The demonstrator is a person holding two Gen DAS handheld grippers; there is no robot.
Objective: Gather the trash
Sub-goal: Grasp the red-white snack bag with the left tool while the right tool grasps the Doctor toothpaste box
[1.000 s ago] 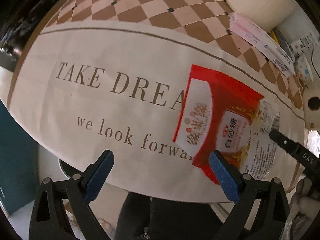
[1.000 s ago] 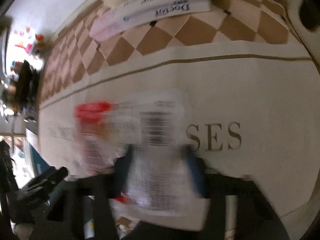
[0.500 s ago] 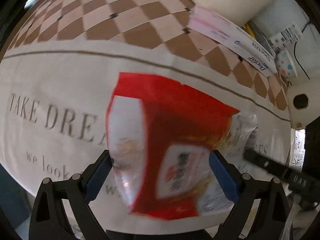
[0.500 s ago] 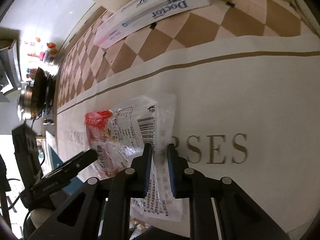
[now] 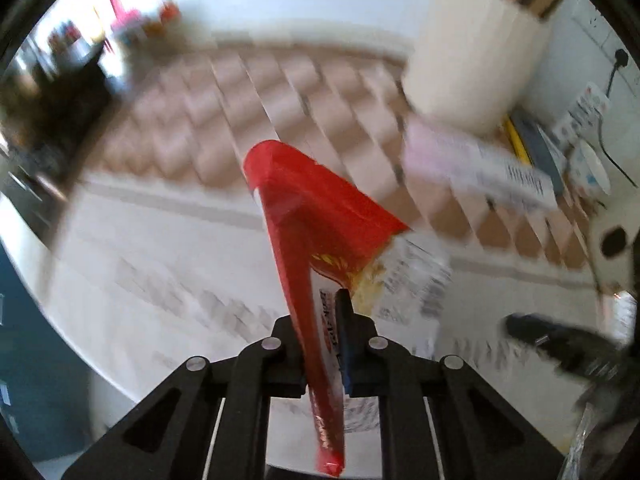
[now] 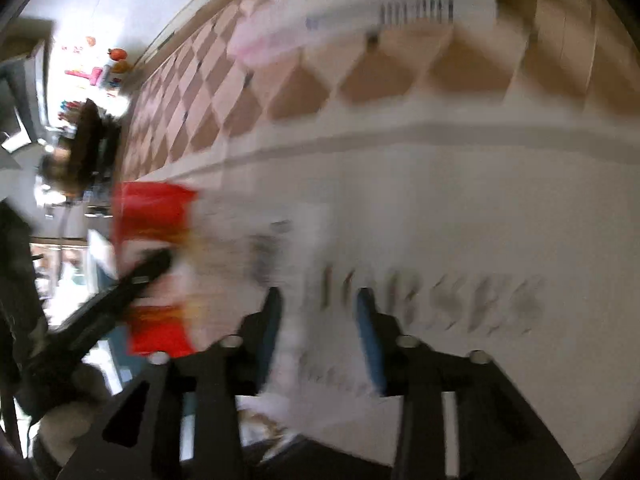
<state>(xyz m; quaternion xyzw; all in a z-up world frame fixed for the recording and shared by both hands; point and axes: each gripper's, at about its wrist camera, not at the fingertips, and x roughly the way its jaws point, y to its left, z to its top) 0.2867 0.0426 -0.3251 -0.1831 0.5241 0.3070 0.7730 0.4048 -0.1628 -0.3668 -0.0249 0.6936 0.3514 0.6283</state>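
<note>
Wrapper now off desk, handed over | left gripper jaws just closed, clenched on wrapper's edge | right gripper jaws just opened, released | done: pickup | left: disposal, no bin in view

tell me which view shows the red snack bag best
The left wrist view: the red snack bag fills the centre, pinched in the left gripper, whose jaws have just closed on it. The right wrist view shows it only as a blurred red patch at the left, beside the open right gripper.
</note>
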